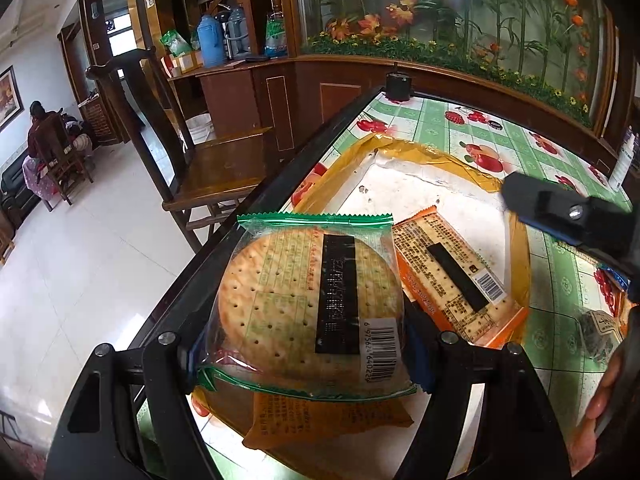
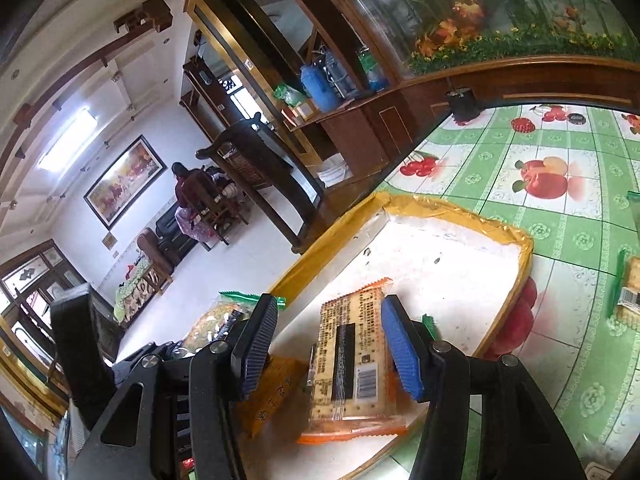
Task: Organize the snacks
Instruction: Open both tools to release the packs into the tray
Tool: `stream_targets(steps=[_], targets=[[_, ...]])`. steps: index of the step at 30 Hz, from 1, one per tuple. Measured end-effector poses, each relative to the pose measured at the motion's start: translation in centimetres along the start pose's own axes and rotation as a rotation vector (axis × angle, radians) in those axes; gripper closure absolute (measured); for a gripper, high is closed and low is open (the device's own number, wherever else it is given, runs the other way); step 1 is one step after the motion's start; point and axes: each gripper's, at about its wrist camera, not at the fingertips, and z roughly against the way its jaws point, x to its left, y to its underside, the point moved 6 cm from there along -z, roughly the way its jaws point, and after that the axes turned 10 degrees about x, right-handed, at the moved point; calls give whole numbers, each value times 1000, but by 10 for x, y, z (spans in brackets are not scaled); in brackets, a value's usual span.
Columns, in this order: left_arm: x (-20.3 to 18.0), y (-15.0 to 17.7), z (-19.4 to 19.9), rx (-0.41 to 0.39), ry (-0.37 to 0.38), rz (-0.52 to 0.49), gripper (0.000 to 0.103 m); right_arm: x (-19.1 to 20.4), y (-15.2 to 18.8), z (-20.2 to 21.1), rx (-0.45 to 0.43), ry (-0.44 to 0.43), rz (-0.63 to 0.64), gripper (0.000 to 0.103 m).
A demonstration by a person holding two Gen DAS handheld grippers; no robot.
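Note:
My left gripper (image 1: pixel 308 344) is shut on a round cracker pack with green edges (image 1: pixel 304 304) and holds it above the near end of a shallow white tray with yellow-taped rim (image 1: pixel 404 150). An orange square cracker pack (image 1: pixel 452 272) lies in the tray, and another orange pack (image 1: pixel 320 420) lies under the held one. My right gripper (image 2: pixel 330 346) is open, its blue pads either side of the orange square cracker pack (image 2: pixel 352 364), which rests in the tray (image 2: pixel 460 208). The round pack (image 2: pixel 224 320) shows at the left.
The tray sits on a table with a green fruit-print cloth (image 2: pixel 560 184), near its left edge (image 1: pixel 256 208). More snack packs lie to the right (image 2: pixel 628 292) (image 1: pixel 600 328). A black object (image 1: pixel 398 86) stands at the far corner. A wooden chair (image 1: pixel 208 160) stands beside the table.

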Motion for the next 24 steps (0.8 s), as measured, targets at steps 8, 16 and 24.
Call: stream_targets(steps=[8,16,24], targets=[[-5,0,9,-12,-73,-22,20,-1,2,41,-71,9,-9,21],[-20,2,29,-50,-18,-41,20,0,20,111,-171,44,4,14],[-70,9,51,-70,78,-125,21,-37,57,185,-244,173,-42,12]])
